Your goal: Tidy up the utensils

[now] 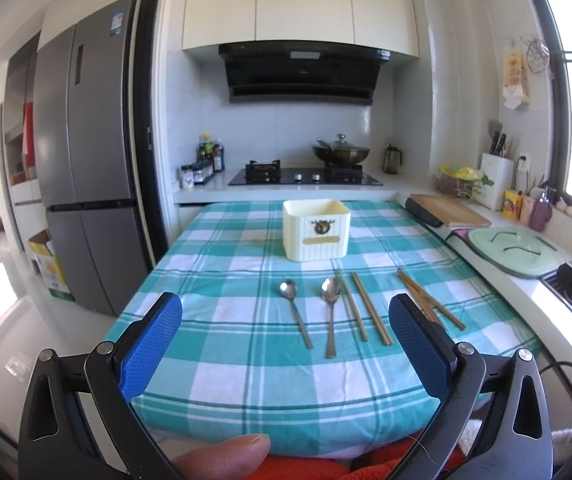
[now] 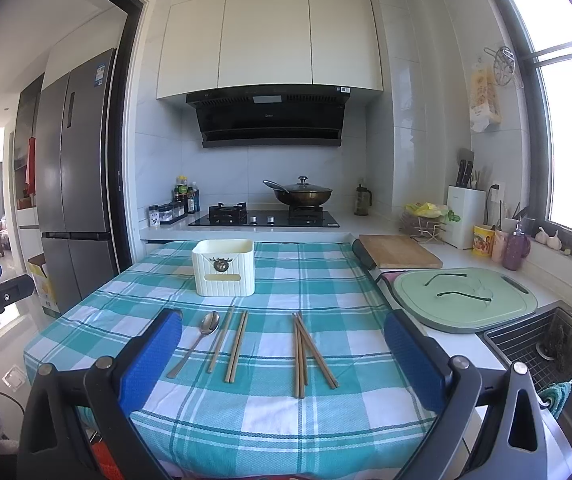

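Note:
A cream utensil holder (image 1: 316, 230) (image 2: 224, 268) stands upright at the far middle of a teal plaid tablecloth (image 1: 226, 280). In front of it lie two metal spoons (image 1: 296, 312) (image 1: 331, 316), a pair of wooden chopsticks (image 1: 362, 308) (image 2: 228, 346) and a looser chopstick bundle (image 1: 430, 300) (image 2: 310, 354). The right wrist view shows only one spoon (image 2: 210, 323). My left gripper (image 1: 285, 298) hovers open above the near table edge with nothing held. My right gripper (image 2: 284, 316) is likewise open, nearer the bundle.
Right of the table a counter holds a wooden board (image 2: 400, 252), a green board (image 2: 462, 300) and a sink (image 2: 546, 344). Behind are a hob with a lidded wok (image 2: 302, 194) and a fridge (image 1: 86, 152) at left. A thumb (image 1: 222, 452) shows below.

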The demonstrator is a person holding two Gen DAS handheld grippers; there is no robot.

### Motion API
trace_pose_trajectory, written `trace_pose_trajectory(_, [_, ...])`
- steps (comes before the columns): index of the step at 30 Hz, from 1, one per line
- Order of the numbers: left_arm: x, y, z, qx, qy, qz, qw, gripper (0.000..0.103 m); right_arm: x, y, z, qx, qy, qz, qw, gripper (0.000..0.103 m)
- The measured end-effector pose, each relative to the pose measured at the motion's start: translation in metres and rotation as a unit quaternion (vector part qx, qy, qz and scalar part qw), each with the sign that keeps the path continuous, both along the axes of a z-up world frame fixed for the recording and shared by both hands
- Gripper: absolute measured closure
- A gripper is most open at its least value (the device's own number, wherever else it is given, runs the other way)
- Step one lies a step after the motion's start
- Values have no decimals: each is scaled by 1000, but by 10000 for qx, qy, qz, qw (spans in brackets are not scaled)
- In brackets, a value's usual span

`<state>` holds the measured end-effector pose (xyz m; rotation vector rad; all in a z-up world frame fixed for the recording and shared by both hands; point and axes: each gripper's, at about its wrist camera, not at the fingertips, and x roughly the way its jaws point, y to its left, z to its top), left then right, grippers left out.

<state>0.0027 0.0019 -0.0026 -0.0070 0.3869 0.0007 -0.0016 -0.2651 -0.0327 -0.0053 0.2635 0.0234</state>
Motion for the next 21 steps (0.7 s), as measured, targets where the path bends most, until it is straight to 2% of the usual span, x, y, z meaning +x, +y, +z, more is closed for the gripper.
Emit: trace_pose_trajectory(21, [2,1,-1,1,29,3,10000,0,1,-1,-2,17,-1,-9,10000,0])
